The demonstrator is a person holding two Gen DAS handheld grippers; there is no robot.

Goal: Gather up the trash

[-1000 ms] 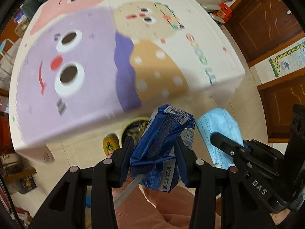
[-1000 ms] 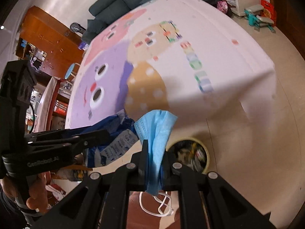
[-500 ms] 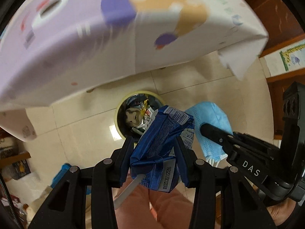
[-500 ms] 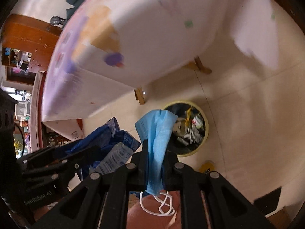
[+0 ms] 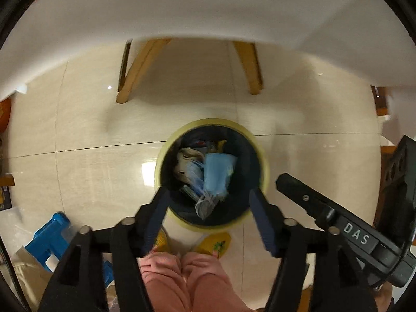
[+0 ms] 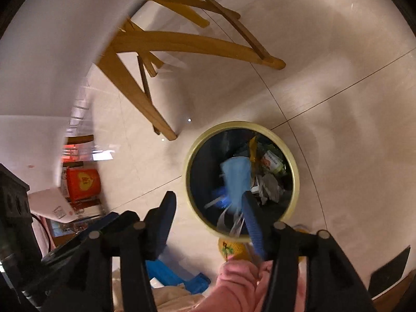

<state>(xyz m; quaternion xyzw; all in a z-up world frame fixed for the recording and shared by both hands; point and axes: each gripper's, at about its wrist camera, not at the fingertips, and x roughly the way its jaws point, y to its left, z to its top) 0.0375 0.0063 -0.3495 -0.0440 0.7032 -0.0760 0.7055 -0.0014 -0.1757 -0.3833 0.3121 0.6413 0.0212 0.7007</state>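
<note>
A round bin with a yellow rim (image 5: 262, 156) stands on the tiled floor below both grippers; it also shows in the right wrist view (image 6: 291, 156). A light blue face mask (image 5: 217, 173) lies inside on other trash, and shows in the right wrist view (image 6: 236, 176) too. A blue carton edge (image 6: 221, 199) sits beside it. My left gripper (image 5: 208, 195) is open and empty above the bin. My right gripper (image 6: 208, 199) is open and empty above the bin's near edge; its body (image 5: 338, 223) shows at the left view's right.
Wooden table legs (image 5: 135, 72) and the white tablecloth (image 5: 208, 7) hang just beyond the bin. A blue stool (image 5: 49, 236) and an orange container (image 6: 83, 182) stand to the left. The person's pink trousers (image 5: 182, 280) and yellow slippers (image 5: 213, 244) are below.
Both grippers swung down from the table to point into the bin. Both opened: the blue carton and the face mask dropped into the bin.
</note>
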